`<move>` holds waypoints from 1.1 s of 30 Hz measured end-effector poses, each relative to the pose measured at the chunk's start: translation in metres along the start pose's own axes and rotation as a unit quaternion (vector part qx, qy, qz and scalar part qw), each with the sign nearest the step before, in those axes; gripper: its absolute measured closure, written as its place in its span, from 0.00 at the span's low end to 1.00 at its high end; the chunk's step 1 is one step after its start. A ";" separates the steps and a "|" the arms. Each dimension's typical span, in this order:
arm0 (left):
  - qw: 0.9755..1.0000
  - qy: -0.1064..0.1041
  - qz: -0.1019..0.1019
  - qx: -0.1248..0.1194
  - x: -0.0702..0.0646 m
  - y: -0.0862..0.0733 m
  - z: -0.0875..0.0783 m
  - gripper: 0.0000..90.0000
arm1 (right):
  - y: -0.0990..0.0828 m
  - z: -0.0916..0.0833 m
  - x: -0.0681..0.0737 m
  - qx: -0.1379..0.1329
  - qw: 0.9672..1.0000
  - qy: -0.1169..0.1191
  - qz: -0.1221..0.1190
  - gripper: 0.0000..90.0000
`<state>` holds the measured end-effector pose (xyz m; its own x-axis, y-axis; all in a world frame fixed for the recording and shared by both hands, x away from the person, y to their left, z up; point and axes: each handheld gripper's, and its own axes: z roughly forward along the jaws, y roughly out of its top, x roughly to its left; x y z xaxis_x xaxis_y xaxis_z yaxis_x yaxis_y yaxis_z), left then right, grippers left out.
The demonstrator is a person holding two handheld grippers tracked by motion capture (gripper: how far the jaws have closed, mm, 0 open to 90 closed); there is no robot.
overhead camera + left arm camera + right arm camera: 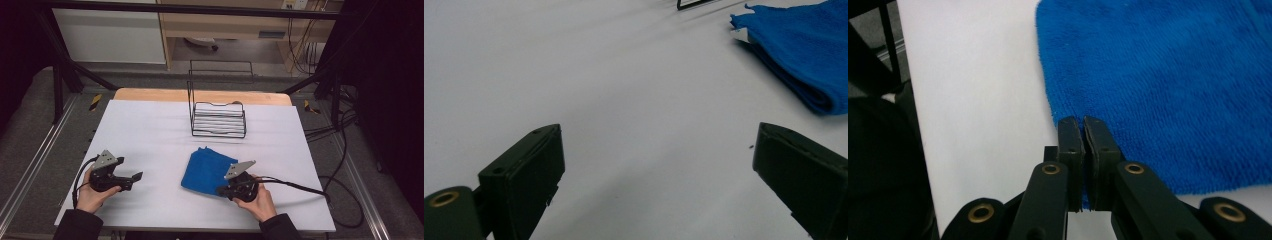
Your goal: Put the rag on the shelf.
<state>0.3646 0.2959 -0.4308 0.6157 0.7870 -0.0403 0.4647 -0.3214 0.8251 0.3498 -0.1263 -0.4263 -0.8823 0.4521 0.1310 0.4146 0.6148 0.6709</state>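
A blue terry towel (207,171) lies folded on the white table cover — flat, near the person's edge, in front of the wire rack. Its near edge is pinched between the right gripper (1083,131) jaws — pressed tight together.

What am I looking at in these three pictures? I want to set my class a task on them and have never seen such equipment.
A person sits at a white table holding black tongs in each hand. One picture is taken from above; the other two come from cameras riding on the tongs. On the table lie a folded blue towel and, farther back, a black wire rack. The right tongs are shut on the towel's edge. The left tongs stand open over bare table, holding nothing.
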 end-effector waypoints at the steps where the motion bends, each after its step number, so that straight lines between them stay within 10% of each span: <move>1: 1.000 0.000 0.000 0.000 0.000 0.000 0.000 0.07 | -0.003 -0.003 -0.001 0.003 1.000 0.004 0.000 0.97; 25: 1.000 -0.001 0.000 0.001 -0.002 0.000 0.001 0.07 | -0.030 -0.030 -0.021 0.017 1.000 -0.018 -0.001 0.95; 33: 1.000 -0.003 0.002 0.002 -0.002 0.000 0.001 0.07 | -0.033 -0.039 -0.020 -0.029 0.997 -0.055 0.044 0.70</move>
<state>0.3638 0.2935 -0.4310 0.6213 0.7825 -0.0408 0.4651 -0.3264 0.8229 0.3453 -0.1812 -0.4223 -0.8119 0.5729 0.1122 0.4727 0.5325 0.7021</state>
